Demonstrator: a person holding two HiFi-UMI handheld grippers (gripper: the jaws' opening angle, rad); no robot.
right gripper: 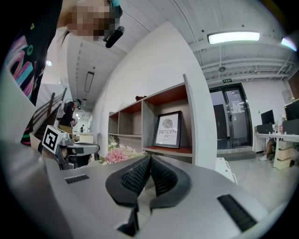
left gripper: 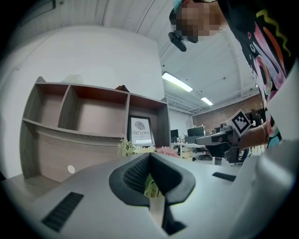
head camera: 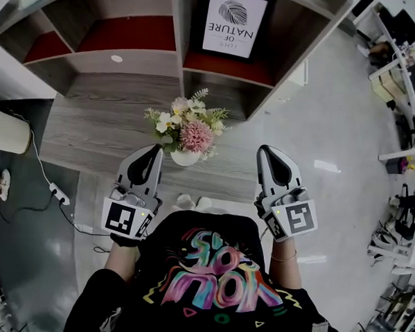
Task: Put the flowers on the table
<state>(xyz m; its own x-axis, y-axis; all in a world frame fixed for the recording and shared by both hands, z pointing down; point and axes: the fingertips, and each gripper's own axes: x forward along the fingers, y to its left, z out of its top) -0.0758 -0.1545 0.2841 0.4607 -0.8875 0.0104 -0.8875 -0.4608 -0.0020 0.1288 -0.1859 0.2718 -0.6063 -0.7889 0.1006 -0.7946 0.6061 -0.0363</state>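
A bouquet of pink, white and green flowers (head camera: 187, 129) stands upright in a small white vase (head camera: 185, 158) on the grey wood table (head camera: 105, 132). My left gripper (head camera: 155, 149) hovers just left of the vase, shut with nothing between its jaws. My right gripper (head camera: 265, 151) hangs to the right of the table edge, further from the flowers, and is also shut and empty. In the left gripper view the flowers (left gripper: 167, 151) show just past the closed left gripper (left gripper: 149, 156). The right gripper view has the flowers (right gripper: 117, 153) left of the closed right gripper (right gripper: 149, 158).
A shelf unit (head camera: 130, 60) rises behind the table, with a framed print (head camera: 234, 23) in one compartment. A white cylinder (head camera: 5, 130) and a cable with a power strip (head camera: 57, 192) lie at the left. Office desks (head camera: 405, 103) line the far right.
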